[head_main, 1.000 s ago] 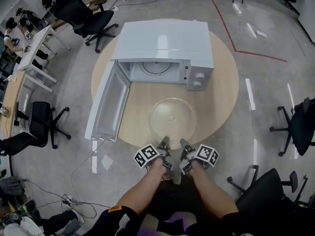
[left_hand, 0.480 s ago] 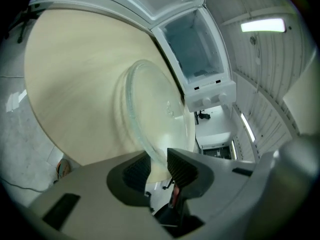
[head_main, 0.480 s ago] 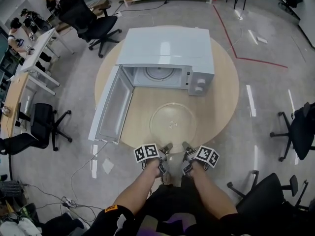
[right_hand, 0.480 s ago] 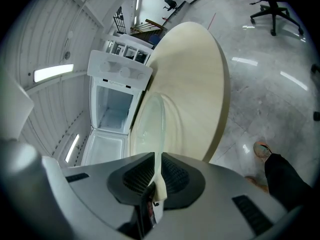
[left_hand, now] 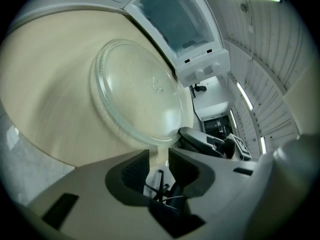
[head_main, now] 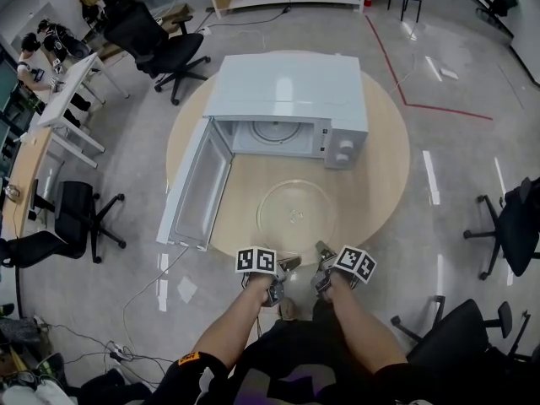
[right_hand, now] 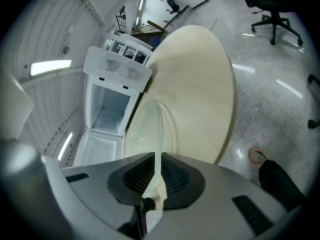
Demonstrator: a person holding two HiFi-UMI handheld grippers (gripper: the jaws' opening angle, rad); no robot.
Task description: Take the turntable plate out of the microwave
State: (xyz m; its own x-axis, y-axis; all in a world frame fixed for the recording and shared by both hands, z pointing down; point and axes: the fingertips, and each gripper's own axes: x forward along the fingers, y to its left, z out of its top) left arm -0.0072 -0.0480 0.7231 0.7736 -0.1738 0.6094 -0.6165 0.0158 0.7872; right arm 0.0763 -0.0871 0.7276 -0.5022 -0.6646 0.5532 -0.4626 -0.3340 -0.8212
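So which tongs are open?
The left tongs: their jaws have just been opening and stand apart, empty, short of the round clear glass turntable plate. The right tongs pinch that plate's rim.

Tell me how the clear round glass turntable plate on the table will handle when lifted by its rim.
The clear round glass turntable plate looks rigid, so it should lift without sagging. Its smooth rim is probably slippery in the right gripper, which pinches one edge. Being glass, it may chip if dropped on the round wooden table.
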